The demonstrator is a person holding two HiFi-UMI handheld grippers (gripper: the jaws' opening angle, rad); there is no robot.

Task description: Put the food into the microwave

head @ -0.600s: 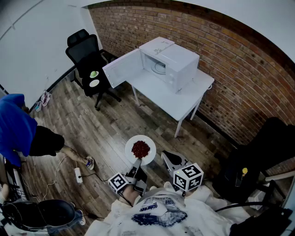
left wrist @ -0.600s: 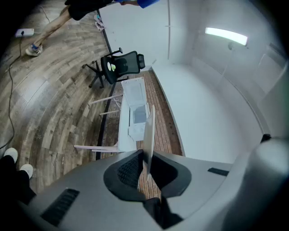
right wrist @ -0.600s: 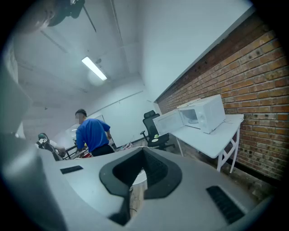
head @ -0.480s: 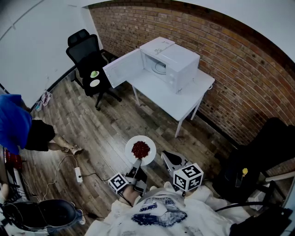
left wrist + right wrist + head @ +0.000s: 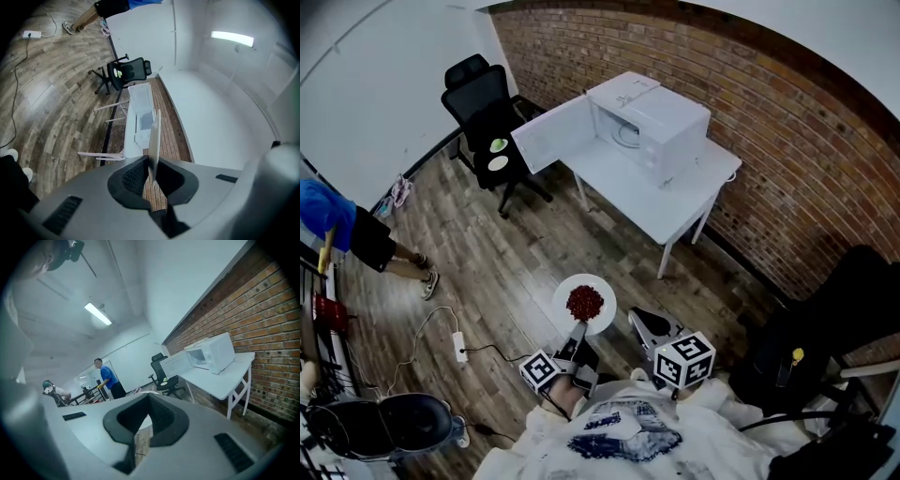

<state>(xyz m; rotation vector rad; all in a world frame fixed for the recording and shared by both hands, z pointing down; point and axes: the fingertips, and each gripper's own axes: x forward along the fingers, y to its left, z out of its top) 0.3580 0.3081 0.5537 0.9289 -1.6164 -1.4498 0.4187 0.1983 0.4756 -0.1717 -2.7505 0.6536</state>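
The microwave (image 5: 652, 117) sits on the table (image 5: 675, 202), well away from me, with its door open. The plate (image 5: 572, 292) of red food (image 5: 585, 302) is not in it yet. My left gripper (image 5: 578, 330) pinches the plate's rim. My right gripper (image 5: 642, 319) is a little open and holds nothing.

White plate (image 5: 564, 293), dark red food (image 5: 586, 302); white microwave (image 5: 661, 117) and desk (image 5: 661, 202) (red-brown brick wall (image 5: 787, 141) behind); black chair (image 5: 483, 103), brown plank floor (image 5: 506, 272).

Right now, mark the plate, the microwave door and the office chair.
plate (image 5: 564, 298), head view, bare left rim
microwave door (image 5: 551, 136), head view, open door's middle
office chair (image 5: 483, 98), head view, backrest
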